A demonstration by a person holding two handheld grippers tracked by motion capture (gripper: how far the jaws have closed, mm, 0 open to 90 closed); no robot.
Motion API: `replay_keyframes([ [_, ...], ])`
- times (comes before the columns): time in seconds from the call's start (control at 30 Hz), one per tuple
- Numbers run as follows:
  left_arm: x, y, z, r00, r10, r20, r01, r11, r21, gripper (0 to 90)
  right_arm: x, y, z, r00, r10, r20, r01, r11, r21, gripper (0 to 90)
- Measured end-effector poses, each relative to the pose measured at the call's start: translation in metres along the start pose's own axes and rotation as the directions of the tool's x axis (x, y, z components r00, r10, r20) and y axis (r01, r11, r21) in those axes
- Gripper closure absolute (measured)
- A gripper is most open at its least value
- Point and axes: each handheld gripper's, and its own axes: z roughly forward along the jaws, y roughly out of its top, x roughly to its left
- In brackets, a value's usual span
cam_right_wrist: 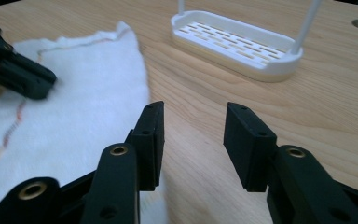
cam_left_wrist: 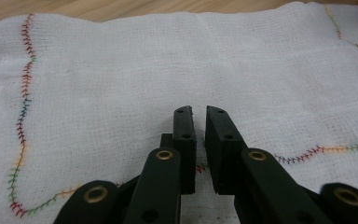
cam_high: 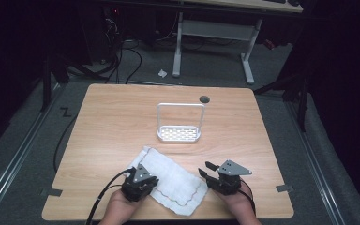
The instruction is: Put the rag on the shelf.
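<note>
A white cloth with a wavy multicoloured stitched border lies flat on the wooden table, near its front edge. My left gripper hovers over the cloth's left part. In the left gripper view the cloth spreads flat under my left gripper, whose jaws stand shut with only a thin slit and nothing seen pinched. My right gripper is just right of the cloth, open with nothing between its fingers. In the right gripper view, that gripper is above bare wood beside the cloth's edge.
A white slotted tray with a tall wire handle stands mid-table, beyond both grippers; it also appears as the tray ahead of the right jaws. A round hole is in the tabletop behind it. The left gripper shows blurred at the left.
</note>
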Motion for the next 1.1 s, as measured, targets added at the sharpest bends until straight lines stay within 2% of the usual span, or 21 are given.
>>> replay_keyframes([
  [0.03, -0.01, 0.004, 0.007, 0.999, 0.029, 0.033, -0.029, 0.9996, -0.006, 82.6, 0.002, 0.003, 0.001, 0.9999, 0.003, -0.013, -0.003, 1.0, -0.001, 60.5],
  [0.13, -0.017, 0.007, 0.011, 0.9971, 0.053, 0.056, -0.052, 0.9986, -0.008, 82.8, 0.008, 0.014, 0.008, 0.9989, -0.017, -0.044, 0.017, 1.0, 0.016, 66.8],
  [0.17, -0.02, 0.01, 0.014, 0.9955, 0.063, 0.071, -0.063, 0.998, -0.009, 82.9, 0.01, 0.018, 0.012, 0.9981, -0.03, -0.054, 0.031, 0.999, 0.028, 70.5],
  [0.23, -0.021, 0.01, 0.015, 0.9956, 0.06, 0.072, -0.059, 0.9982, -0.009, 83.0, 0.012, 0.027, 0.023, 0.9958, -0.032, -0.086, 0.038, 0.997, 0.069, 79.9],
  [0.27, -0.02, 0.01, 0.015, 0.9957, 0.057, 0.074, -0.056, 0.9984, -0.009, 83.1, 0.013, 0.031, 0.031, 0.9945, -0.038, -0.098, 0.049, 0.993, 0.107, 85.0],
  [0.37, -0.02, 0.01, 0.015, 0.9955, 0.055, 0.077, -0.055, 0.9984, -0.011, 83.2, 0.018, 0.039, 0.06, 0.9905, -0.047, -0.129, 0.075, 0.973, 0.218, 89.8],
  [0.5, -0.019, 0.01, 0.015, 0.9951, 0.057, 0.081, -0.057, 0.9984, -0.009, 83.3, 0.025, 0.042, 0.089, 0.9876, -0.092, -0.127, 0.126, 0.948, 0.292, 90.0],
  [0.53, -0.018, 0.01, 0.014, 0.9953, 0.048, 0.085, -0.048, 0.9989, -0.006, 83.4, 0.025, 0.041, 0.092, 0.9881, -0.086, -0.128, 0.122, 0.944, 0.308, 90.0],
  [0.6, -0.017, 0.009, 0.013, 0.9955, 0.049, 0.082, -0.048, 0.9988, -0.008, 83.5, 0.025, 0.039, 0.091, 0.9904, -0.051, -0.128, 0.089, 0.947, 0.309, 90.0],
  [0.63, -0.017, 0.009, 0.013, 0.9955, 0.049, 0.082, -0.048, 0.9988, -0.008, 83.5, 0.025, 0.039, 0.091, 0.9904, -0.051, -0.128, 0.089, 0.947, 0.309, 90.0],
  [0.67, -0.014, 0.008, 0.012, 0.9954, 0.049, 0.082, -0.049, 0.9988, -0.01, 83.5, 0.027, 0.035, 0.085, 0.9894, -0.061, -0.132, 0.099, 0.947, 0.304, 90.0],
  [0.87, 0.0, 0.007, 0.01, 0.9979, 0.015, 0.063, -0.014, 0.9998, -0.01, 83.1, 0.036, 0.018, 0.059, 0.9862, -0.045, -0.159, 0.09, 0.954, 0.287, 90.0],
  [0.9, 0.001, 0.007, 0.01, 0.9985, 0.007, 0.054, -0.006, 0.9999, -0.014, 83.3, 0.042, 0.01, 0.05, 0.9834, -0.025, -0.18, 0.073, 0.961, 0.268, 90.0],
  [0.93, 0.003, 0.007, 0.011, 0.9988, -0.006, 0.048, 0.007, 0.9998, -0.02, 83.3, 0.042, 0.01, 0.05, 0.9834, -0.025, -0.18, 0.073, 0.961, 0.268, 90.0],
  [1.0, 0.004, 0.007, 0.012, 0.9989, -0.019, 0.042, 0.021, 0.9994, -0.028, 83.2, 0.052, 0.003, 0.041, 0.979, -0.032, -0.201, 0.084, 0.963, 0.255, 90.0],
  [1.1, 0.001, 0.006, 0.012, 0.9996, -0.009, 0.027, 0.01, 0.9993, -0.037, 82.4, 0.057, 0.002, 0.039, 0.9793, -0.061, -0.193, 0.109, 0.963, 0.247, 90.0],
])
